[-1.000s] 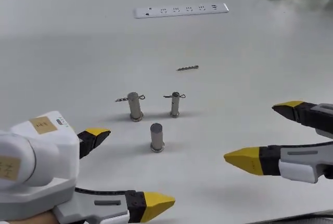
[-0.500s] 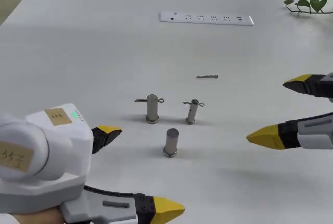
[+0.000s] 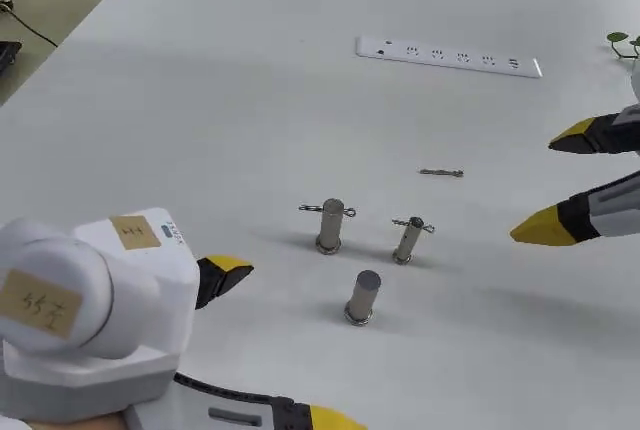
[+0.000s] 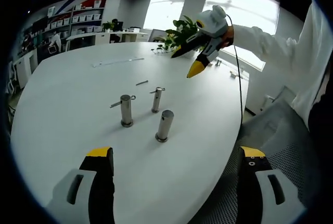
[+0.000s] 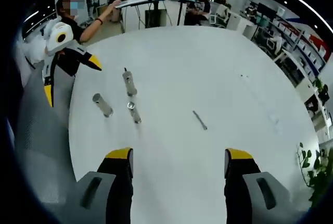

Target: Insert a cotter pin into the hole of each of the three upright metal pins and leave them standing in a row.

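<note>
A big white table (image 3: 200, 100) stood in an office with bright windows (image 4: 244, 5). At lower left, the left gripper (image 3: 285, 345) gaped, holding nothing. Three metal pins (image 3: 330, 227) stood mid-frame, with a loose cotter pin (image 3: 441, 172) above them. The right gripper (image 3: 535, 188), cut off at the right edge, gaped empty too.

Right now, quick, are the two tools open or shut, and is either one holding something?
Left tool: open, holding nothing.
Right tool: open, holding nothing.
</note>
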Action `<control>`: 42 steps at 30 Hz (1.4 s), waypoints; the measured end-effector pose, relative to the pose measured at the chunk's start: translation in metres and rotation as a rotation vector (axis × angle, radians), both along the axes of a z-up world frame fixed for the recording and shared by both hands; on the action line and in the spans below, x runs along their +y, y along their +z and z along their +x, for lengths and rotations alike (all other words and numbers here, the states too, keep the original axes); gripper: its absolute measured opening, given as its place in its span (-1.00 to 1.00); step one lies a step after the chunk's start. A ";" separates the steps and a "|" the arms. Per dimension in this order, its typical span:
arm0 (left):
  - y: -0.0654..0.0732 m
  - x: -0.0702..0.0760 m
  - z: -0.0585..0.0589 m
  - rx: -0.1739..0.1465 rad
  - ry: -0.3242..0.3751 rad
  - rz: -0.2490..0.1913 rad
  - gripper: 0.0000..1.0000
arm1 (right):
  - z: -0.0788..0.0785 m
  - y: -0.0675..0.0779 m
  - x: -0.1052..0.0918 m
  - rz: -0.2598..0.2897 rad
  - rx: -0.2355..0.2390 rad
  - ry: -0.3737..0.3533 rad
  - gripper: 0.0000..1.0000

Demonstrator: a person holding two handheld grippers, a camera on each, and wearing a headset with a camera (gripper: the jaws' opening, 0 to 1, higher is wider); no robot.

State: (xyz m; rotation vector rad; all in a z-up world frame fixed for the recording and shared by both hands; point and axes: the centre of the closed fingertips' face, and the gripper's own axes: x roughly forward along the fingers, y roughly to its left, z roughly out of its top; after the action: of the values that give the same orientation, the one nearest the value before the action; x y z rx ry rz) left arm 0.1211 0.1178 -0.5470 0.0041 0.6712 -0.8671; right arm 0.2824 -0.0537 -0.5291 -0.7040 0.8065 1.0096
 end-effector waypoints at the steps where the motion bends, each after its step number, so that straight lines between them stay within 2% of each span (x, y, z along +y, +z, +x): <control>1: 0.000 0.001 0.000 -0.002 0.005 0.000 0.97 | 0.006 -0.001 0.003 -0.006 0.004 0.011 0.31; 6: 0.002 0.006 0.002 -0.002 0.032 0.000 0.97 | 0.022 -0.012 0.012 -0.039 0.018 0.073 0.07; 9: 0.006 0.006 0.002 -0.015 0.035 -0.015 0.90 | 0.033 -0.023 0.016 -0.051 0.036 0.101 0.03; 11: 0.010 0.005 0.002 -0.020 0.033 -0.030 0.91 | 0.037 -0.032 0.014 -0.101 0.044 0.131 0.00; 12: 0.010 0.005 0.002 -0.021 0.034 -0.031 0.91 | 0.039 -0.037 0.015 -0.131 0.034 0.170 -0.02; 13: 0.010 0.005 0.002 -0.021 0.035 -0.028 0.91 | 0.040 -0.040 0.017 -0.141 0.035 0.187 -0.05; 16: 0.009 0.007 0.002 -0.019 0.035 -0.016 0.90 | 0.051 -0.050 0.023 -0.135 0.035 0.225 -0.20; 22: 0.012 0.007 0.000 -0.040 0.022 -0.014 0.88 | 0.067 -0.062 0.031 -0.130 0.059 0.216 -0.46; 24: 0.012 0.007 0.000 -0.039 0.024 -0.016 0.88 | 0.076 -0.071 0.031 -0.134 0.065 0.203 -0.52; 29: 0.012 0.008 -0.001 -0.040 0.025 -0.017 0.88 | 0.074 -0.083 0.032 -0.156 0.074 0.198 -0.63; 35: 0.012 0.011 -0.003 -0.031 0.046 -0.044 0.86 | 0.069 -0.084 0.036 -0.168 0.086 0.206 -0.70; 36: 0.013 0.012 -0.003 -0.031 0.050 -0.047 0.86 | 0.072 -0.083 0.038 -0.154 0.084 0.198 -0.73; 38: 0.012 0.013 -0.003 -0.029 0.052 -0.047 0.86 | 0.073 -0.084 0.037 -0.168 0.073 0.207 -0.81; 41: 0.011 0.015 -0.004 -0.027 0.053 -0.037 0.86 | 0.063 -0.084 0.040 -0.153 0.133 0.207 -0.97; 42: 0.010 0.016 -0.004 -0.025 0.055 -0.037 0.86 | 0.065 -0.084 0.040 -0.156 0.124 0.210 -0.97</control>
State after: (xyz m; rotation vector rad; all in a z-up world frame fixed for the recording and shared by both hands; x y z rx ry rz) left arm 0.1173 0.1341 -0.5365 -0.0363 0.6290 -0.8248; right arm 0.3473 -0.0139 -0.6128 -0.8795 0.9404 1.1980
